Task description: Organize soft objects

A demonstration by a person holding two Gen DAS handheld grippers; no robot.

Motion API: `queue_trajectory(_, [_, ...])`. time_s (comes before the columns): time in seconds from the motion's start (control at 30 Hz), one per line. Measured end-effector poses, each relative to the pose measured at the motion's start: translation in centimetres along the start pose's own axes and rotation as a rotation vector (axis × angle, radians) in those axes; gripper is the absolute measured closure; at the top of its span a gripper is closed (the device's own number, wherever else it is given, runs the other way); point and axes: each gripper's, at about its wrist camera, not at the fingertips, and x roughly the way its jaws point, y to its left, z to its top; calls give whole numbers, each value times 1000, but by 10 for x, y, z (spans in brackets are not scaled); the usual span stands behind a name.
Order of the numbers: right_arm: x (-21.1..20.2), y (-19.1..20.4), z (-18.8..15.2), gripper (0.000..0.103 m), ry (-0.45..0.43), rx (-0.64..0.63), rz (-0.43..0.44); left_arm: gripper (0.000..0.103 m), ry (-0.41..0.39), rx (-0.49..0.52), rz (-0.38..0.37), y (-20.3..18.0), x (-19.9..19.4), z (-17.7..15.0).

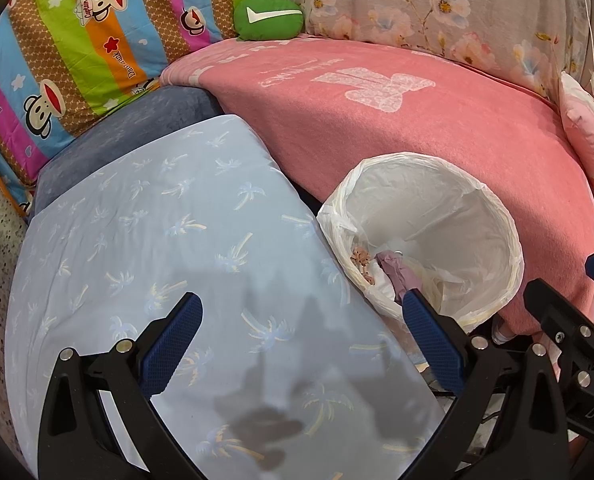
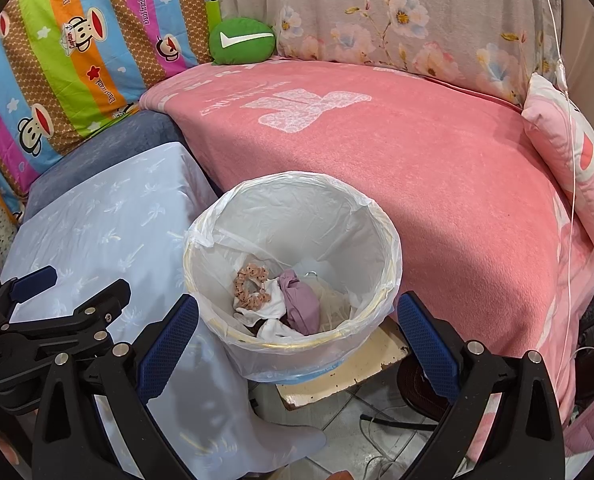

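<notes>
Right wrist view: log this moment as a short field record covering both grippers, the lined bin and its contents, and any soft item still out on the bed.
left gripper: open, holding nothing, over the pale blue palm-print cloth
right gripper: open, holding nothing, fingers either side of the bin
bin: white liner, beside the pink blanket
bin contents: scrunchie, purple cloth, white pieces
still out: green cushion at the far edge of the pink blanket
</notes>
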Motion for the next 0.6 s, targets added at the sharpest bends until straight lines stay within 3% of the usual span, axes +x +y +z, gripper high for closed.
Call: queue_trajectory(0.6, [-1, 1, -1, 6, 2, 0, 0, 7, 7, 1, -1, 4, 0, -5])
